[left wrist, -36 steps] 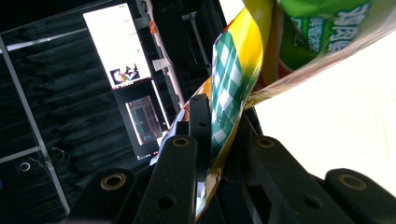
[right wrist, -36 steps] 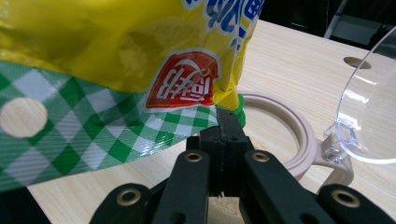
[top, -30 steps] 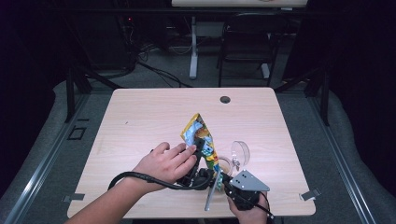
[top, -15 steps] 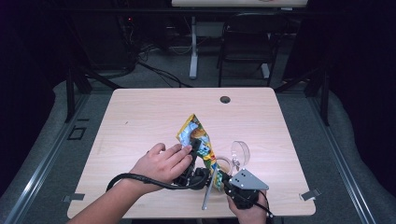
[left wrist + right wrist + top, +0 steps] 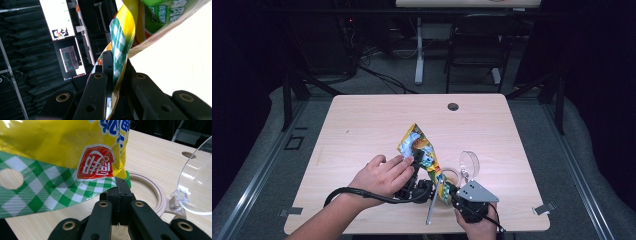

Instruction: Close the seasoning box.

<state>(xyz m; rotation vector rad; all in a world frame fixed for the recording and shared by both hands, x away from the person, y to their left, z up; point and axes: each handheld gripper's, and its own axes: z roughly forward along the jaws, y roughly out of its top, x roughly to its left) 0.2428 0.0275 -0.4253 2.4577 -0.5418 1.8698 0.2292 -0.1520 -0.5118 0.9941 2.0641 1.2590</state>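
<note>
Behind left hand (image 5: 382,176), left gripper (image 5: 418,159) half-hidden, clamping snack bag (image 5: 417,145).

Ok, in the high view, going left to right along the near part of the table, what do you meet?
Person's left hand → black left gripper → yellow-and-green checked snack bag → clear round lid standing open → pale wooden table edge.

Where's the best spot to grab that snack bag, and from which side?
Take the snack bag by its flat checked seam strip, coming at the edge side-on. The strip is thin and flat, so jaws close fully on it, while the puffy body would likely slip. The left gripper and right gripper already pinch that edge.
</note>
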